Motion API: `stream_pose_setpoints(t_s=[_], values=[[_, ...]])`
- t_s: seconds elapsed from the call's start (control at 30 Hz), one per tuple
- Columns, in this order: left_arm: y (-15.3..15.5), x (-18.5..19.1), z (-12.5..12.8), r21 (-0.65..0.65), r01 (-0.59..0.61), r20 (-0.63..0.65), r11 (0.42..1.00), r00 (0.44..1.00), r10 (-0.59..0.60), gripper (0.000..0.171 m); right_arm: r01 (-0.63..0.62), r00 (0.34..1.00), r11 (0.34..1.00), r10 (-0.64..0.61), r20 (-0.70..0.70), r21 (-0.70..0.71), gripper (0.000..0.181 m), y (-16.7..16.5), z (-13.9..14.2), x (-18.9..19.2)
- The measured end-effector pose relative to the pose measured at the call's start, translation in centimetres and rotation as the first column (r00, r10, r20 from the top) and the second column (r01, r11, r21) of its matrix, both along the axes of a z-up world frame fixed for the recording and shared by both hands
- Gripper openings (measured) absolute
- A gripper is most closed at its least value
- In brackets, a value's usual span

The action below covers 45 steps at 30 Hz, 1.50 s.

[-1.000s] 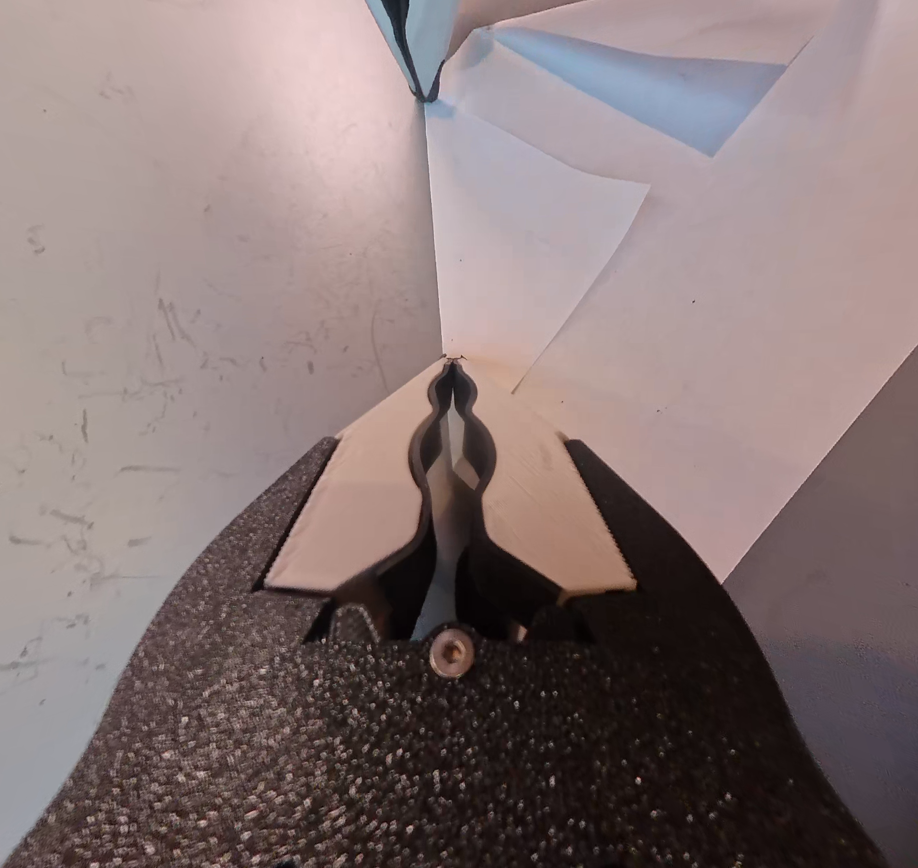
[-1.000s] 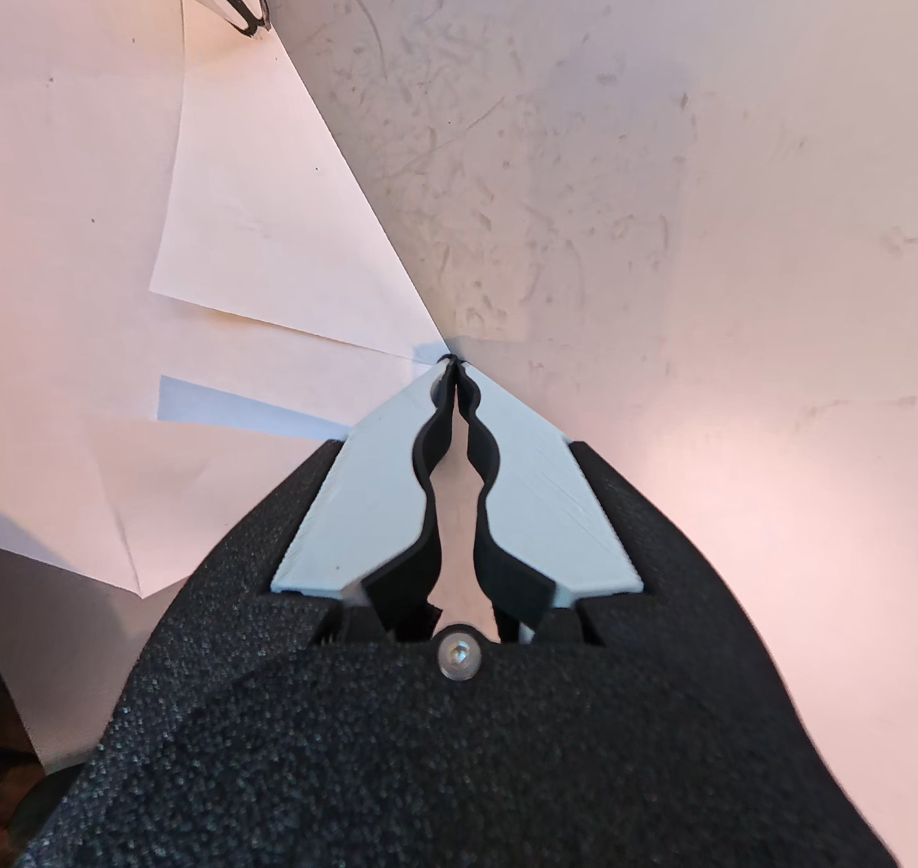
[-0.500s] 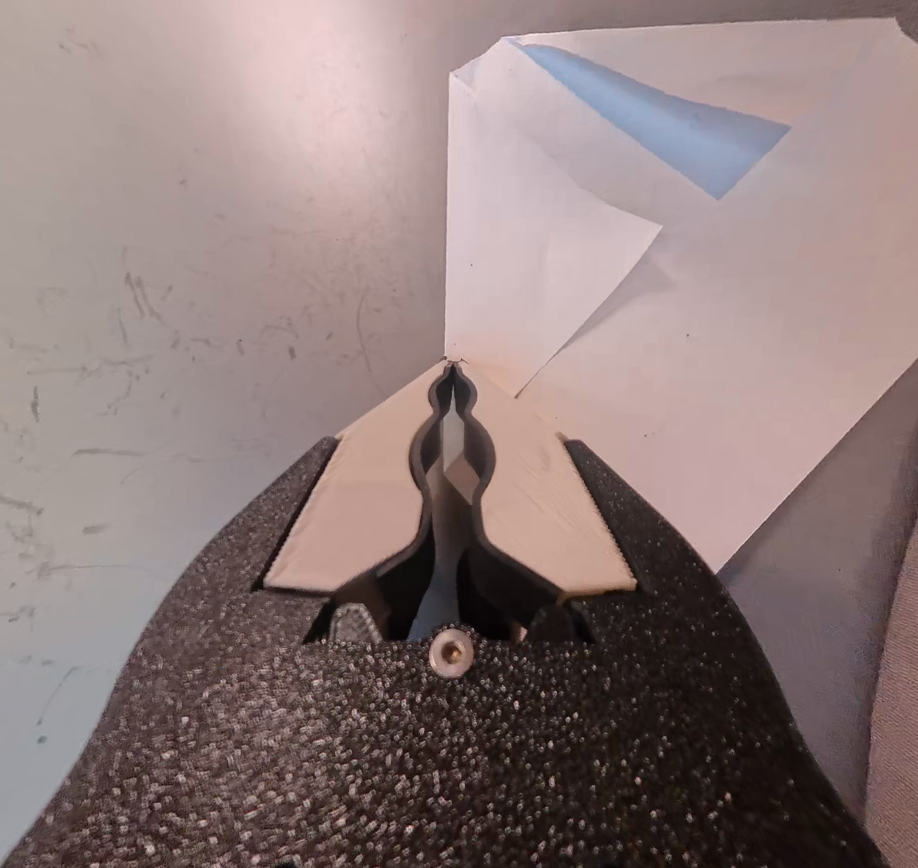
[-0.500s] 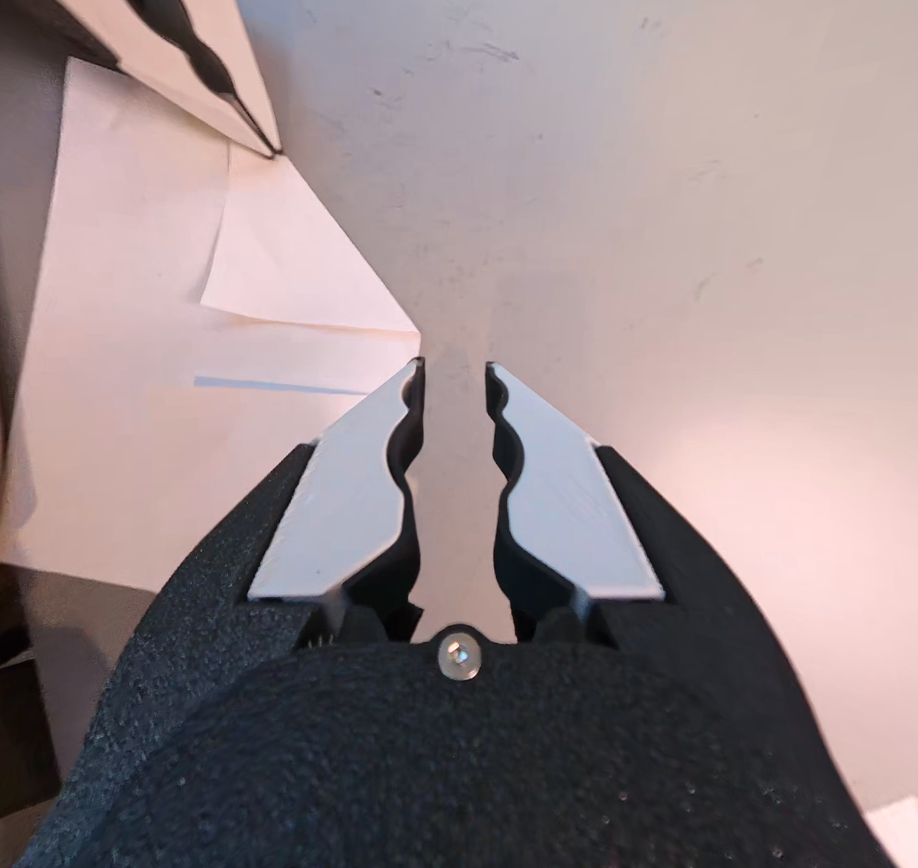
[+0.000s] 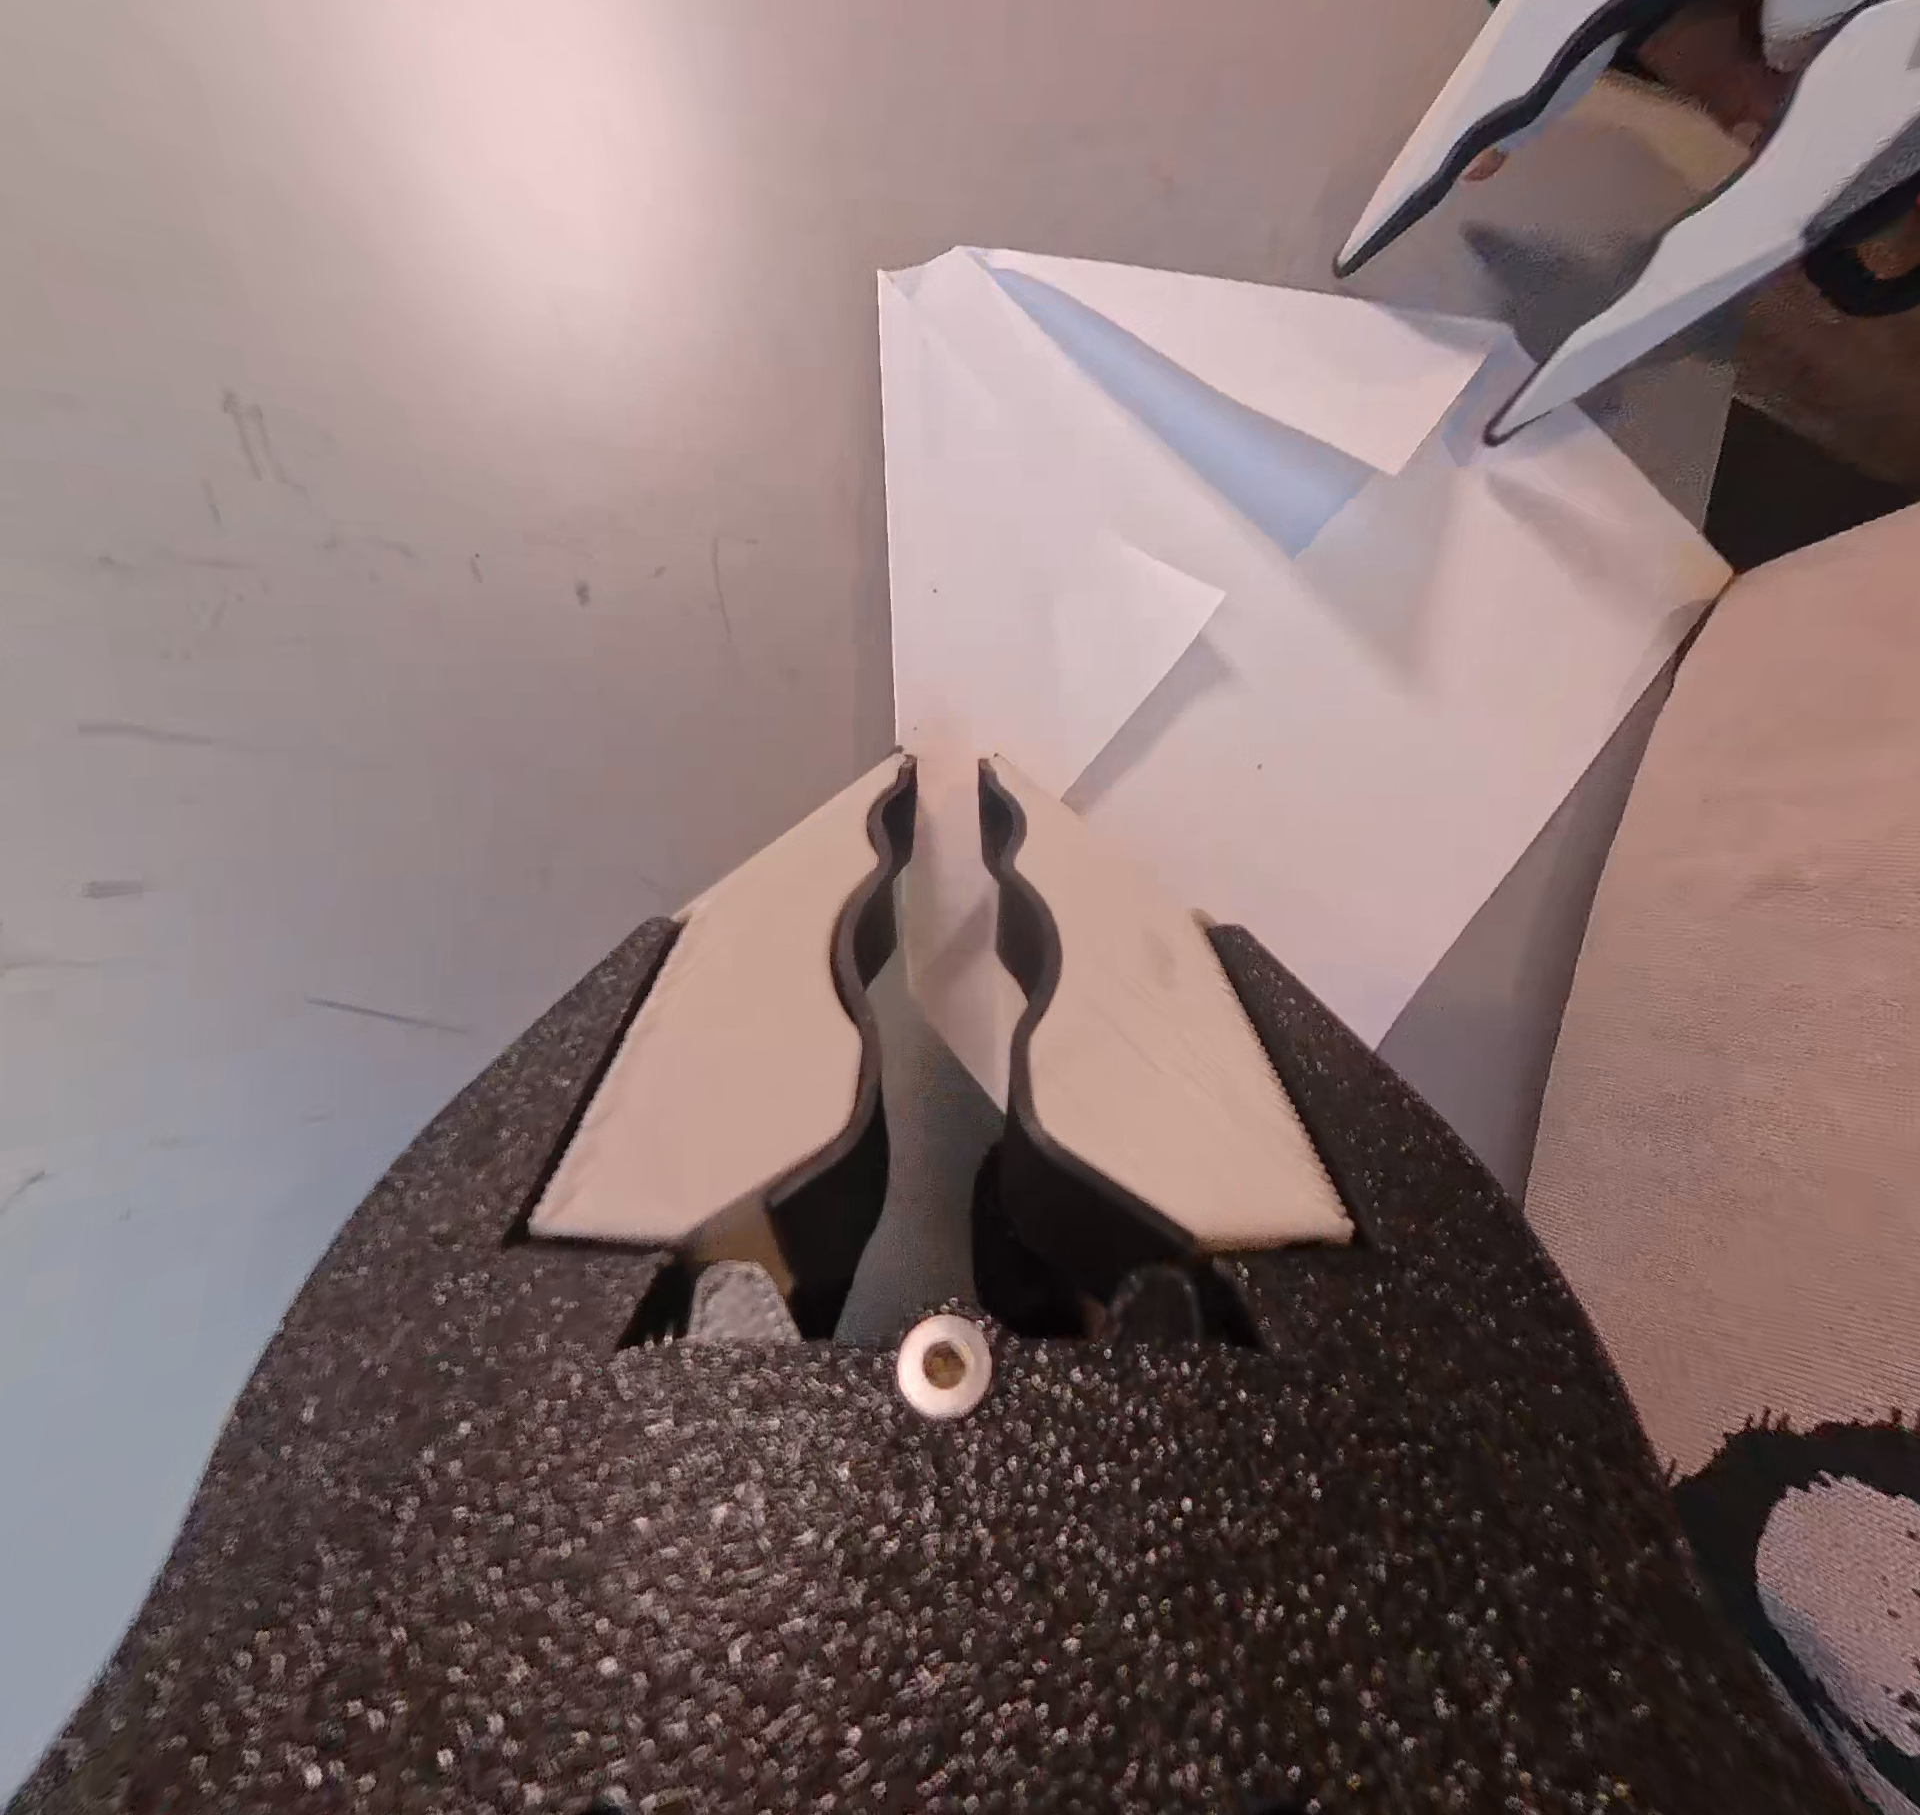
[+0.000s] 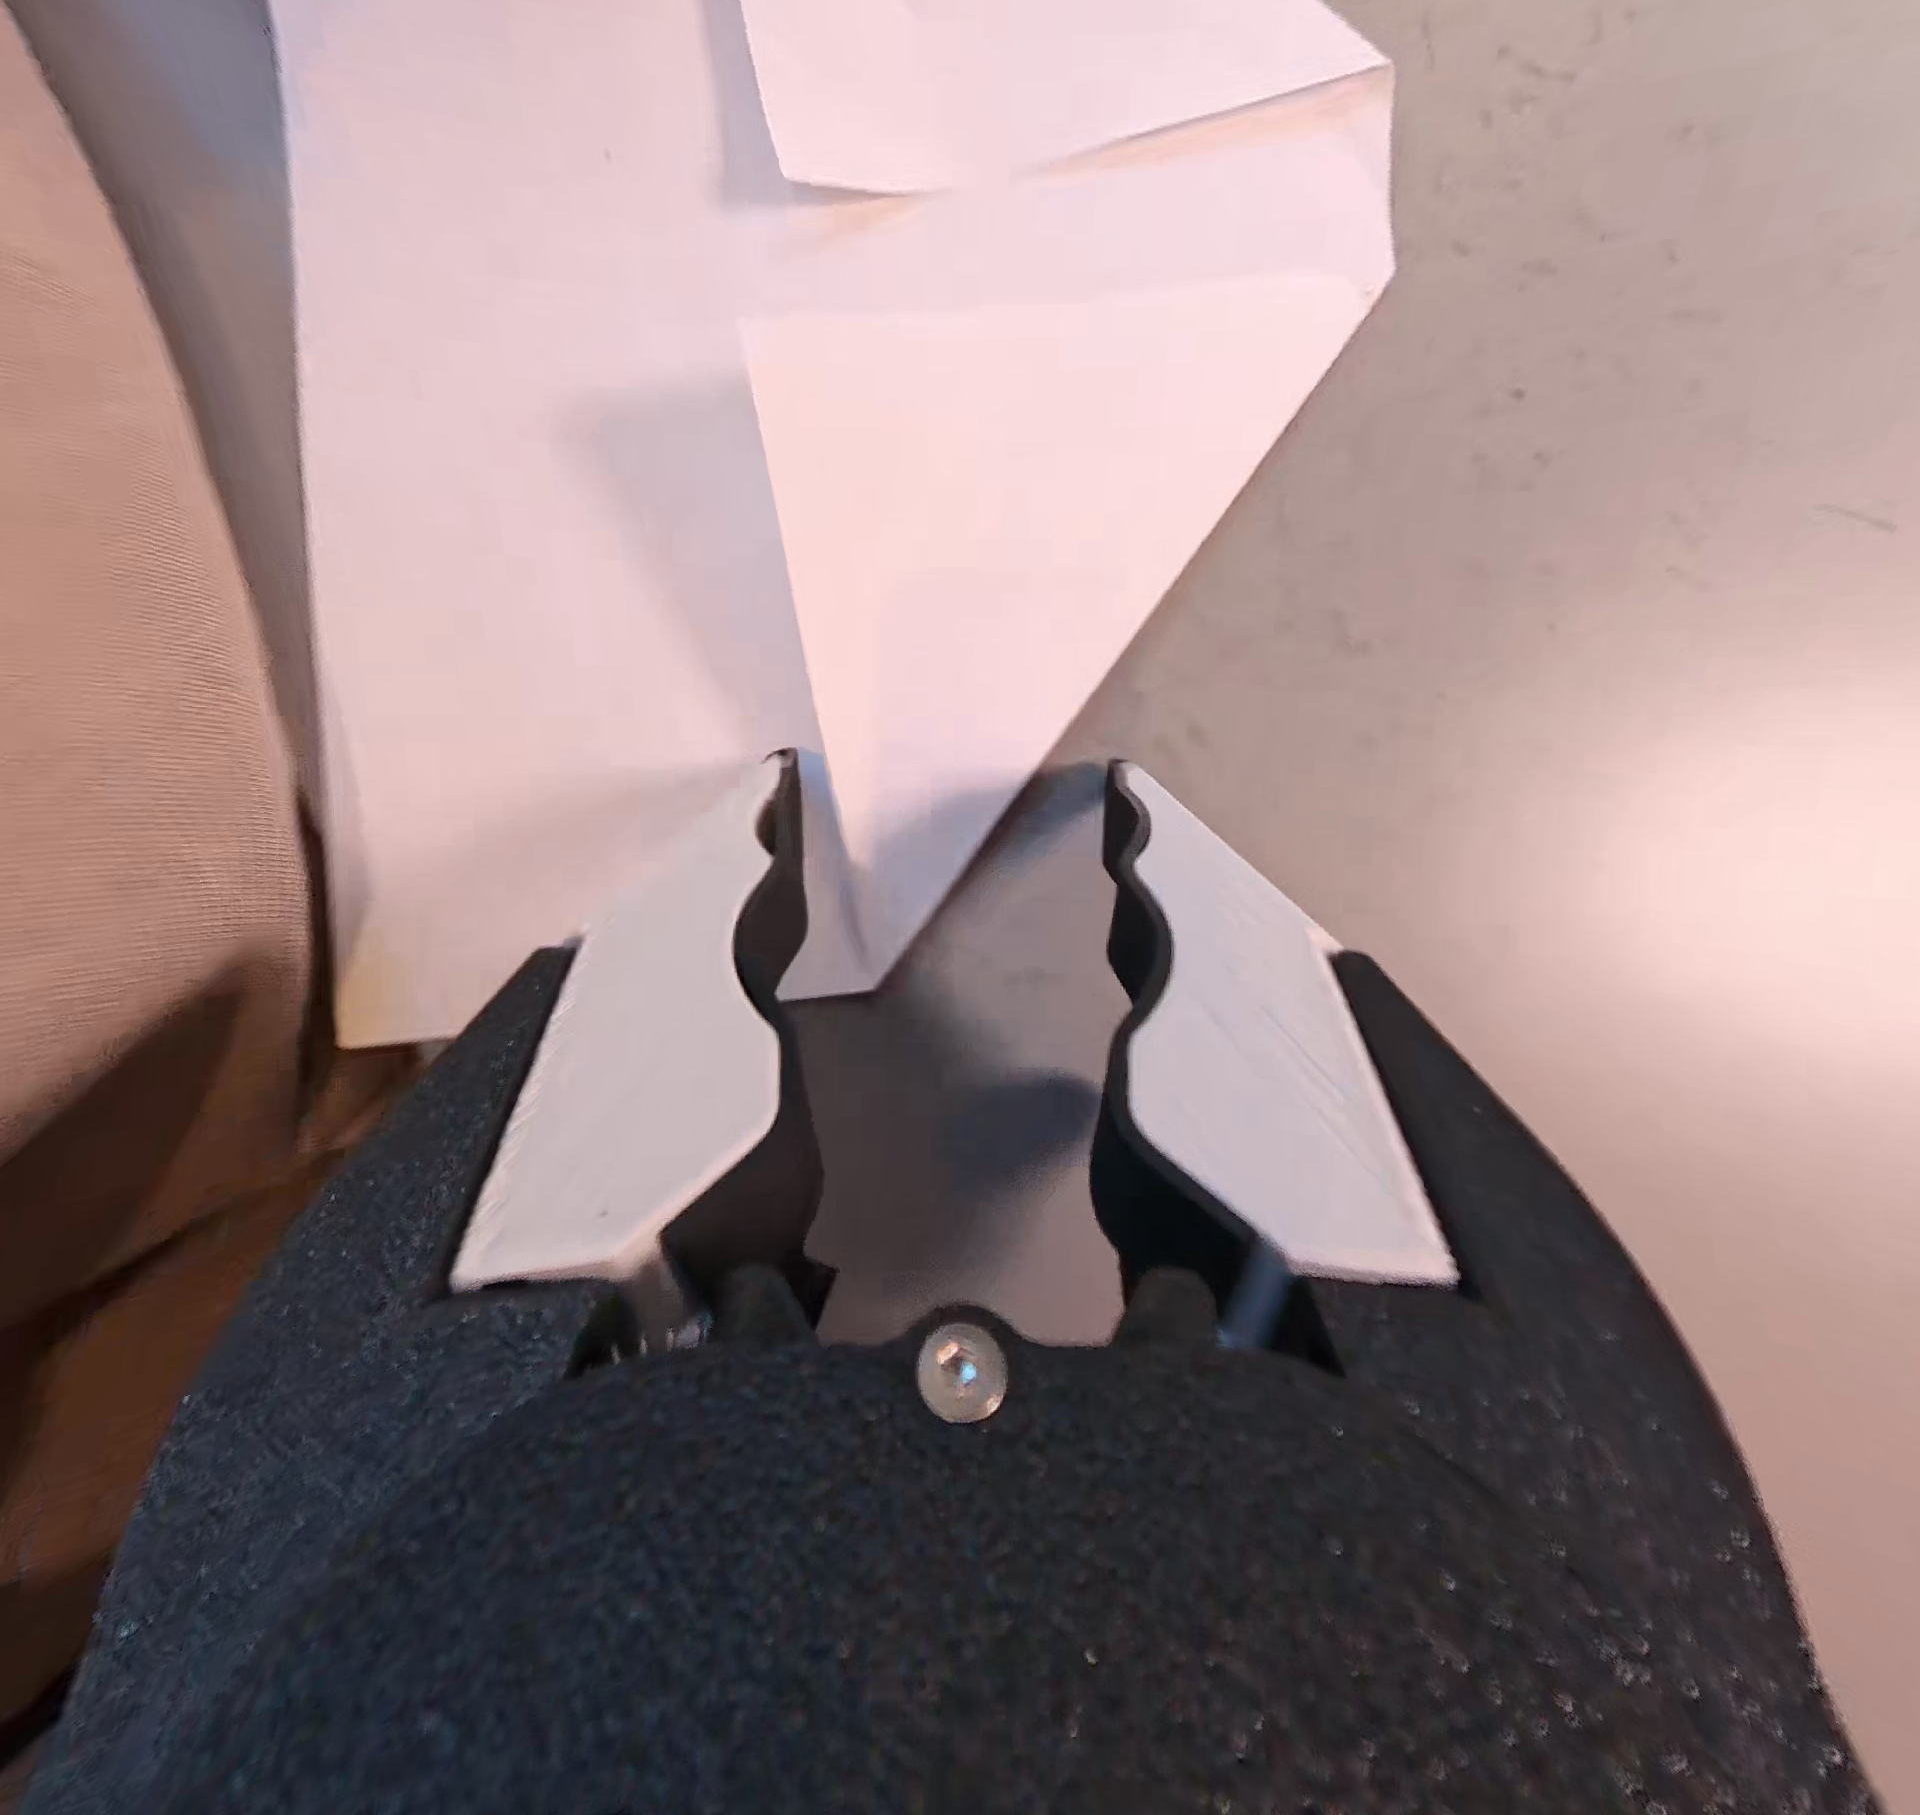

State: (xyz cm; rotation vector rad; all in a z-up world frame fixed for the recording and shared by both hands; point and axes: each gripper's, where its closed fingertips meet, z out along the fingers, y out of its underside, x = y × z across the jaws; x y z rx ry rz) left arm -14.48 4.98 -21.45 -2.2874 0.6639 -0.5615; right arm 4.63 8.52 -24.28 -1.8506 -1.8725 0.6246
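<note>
A: The left gripper (image 5: 945,763) stood slightly parted, a corner of the folded white paper (image 5: 1039,539) between its fingers (grip unclear).

B: The right gripper (image 6: 948,763) gaped wide, empty, over the paper's corner on the table (image 6: 1610,415).

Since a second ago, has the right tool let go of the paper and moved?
Yes. The right tool has opened and pulled back toward the near pointed corner of the folded white paper, which lies on the scuffed table.
</note>
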Motion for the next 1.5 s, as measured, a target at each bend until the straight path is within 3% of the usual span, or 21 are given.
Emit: stream_pose_setpoints(t_s=[0.1,0.23,0.4,0.5,0.57,0.63,0.73,0.8,0.9,1.2,1.43,1.5], values=[[1.1,-0.2,0.4,0.019,0.049,-0.046,0.999,0.998,-0.048,0.016,-0.075,0.997,0.997,0.076,-0.022,0.028,0.048,1.4,0.0,-0.9],[1.0,-0.3,0.3,-0.121,0.173,-0.158,0.978,0.969,-0.191,0.015,-0.199,0.980,0.970,0.195,0.042,0.140,0.043,4.9,0.3,-1.7],[-0.5,0.3,1.8,-0.267,0.334,0.016,0.904,0.939,-0.343,0.013,-0.266,0.964,0.952,0.258,0.068,0.152,0.047,8.3,0.6,-2.6],[2.8,0.0,2.0,-0.165,0.249,0.012,0.954,0.968,-0.250,0.014,-0.258,0.964,0.966,0.257,-0.070,-0.002,0.051,7.5,3.0,-3.7],[4.5,1.5,1.5,-0.093,0.230,0.028,0.969,0.973,-0.229,0.014,-0.235,0.954,0.963,0.203,-0.220,-0.130,0.035,6.7,5.3,-5.1],[4.8,3.6,-0.1,-0.068,0.271,0.023,0.960,0.963,-0.270,0.013,-0.184,0.961,0.965,0.137,-0.240,-0.189,0.021,6.8,5.2,-6.4],[5.0,4.8,-2.9,-0.047,0.312,-0.103,0.949,0.943,-0.315,0.010,-0.241,0.970,0.970,0.241,-0.024,-0.016,0.021,6.4,0.3,-6.1],[4.8,5.1,-2.8,-0.009,0.339,-0.131,0.941,0.932,-0.337,0.011,-0.277,0.960,0.959,0.279,-0.017,0.065,0.024,6.1,0.1,-6.5],[4.1,5.3,-2.8,0.030,0.376,-0.123,0.926,0.921,-0.370,0.027,-0.295,0.955,0.950,0.296,0.003,0.101,0.027,6.1,0.2,-6.7],[3.7,5.4,-2.9,0.089,0.379,-0.206,0.921,0.912,-0.356,0.030,-0.257,0.964,0.959,0.262,-0.034,0.116,0.034,6.4,0.3,-6.7],[3.3,5.7,-2.9,0.075,0.390,-0.171,0.918,0.912,-0.373,0.027,-0.238,0.970,0.969,0.240,-0.037,0.059,0.040,5.9,0.2,-6.6],[2.6,6.1,-2.7,0.048,0.407,-0.098,0.912,0.911,-0.401,0.046,-0.222,0.974,0.974,0.224,-0.038,0.036,0.040,5.9,0.1,-6.6]])
